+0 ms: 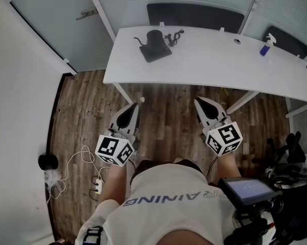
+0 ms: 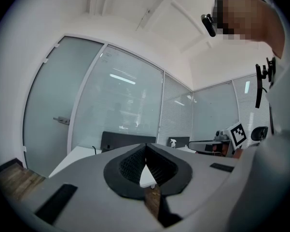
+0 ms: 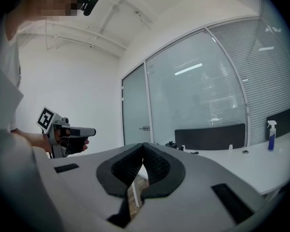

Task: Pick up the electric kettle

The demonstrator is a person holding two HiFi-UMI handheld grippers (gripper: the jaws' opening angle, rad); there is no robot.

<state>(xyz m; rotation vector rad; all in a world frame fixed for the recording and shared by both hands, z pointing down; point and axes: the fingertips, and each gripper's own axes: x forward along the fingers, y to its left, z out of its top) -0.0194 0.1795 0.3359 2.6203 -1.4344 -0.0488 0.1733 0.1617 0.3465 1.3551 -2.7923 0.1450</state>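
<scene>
The black electric kettle [image 1: 154,39], with a thin spout pointing left, stands on a dark square base [image 1: 157,53] at the far left of the white table [image 1: 209,65]. In the right gripper view it is a small dark shape [image 3: 172,144] just past the jaw tips. Both grippers hang over the wooden floor in front of the table, well short of the kettle. My left gripper [image 1: 135,106] is shut with nothing in it, its jaw tips meeting [image 2: 145,147]. My right gripper [image 1: 197,101] is also shut and empty [image 3: 144,145].
A black cable [image 1: 174,36] lies beside the kettle. A blue spray bottle [image 1: 265,46] stands at the table's far right. Table legs [image 1: 123,93] run down near the gripper tips. A power strip with white cable [image 1: 97,185] lies on the floor at left; dark equipment [image 1: 276,198] crowds the lower right.
</scene>
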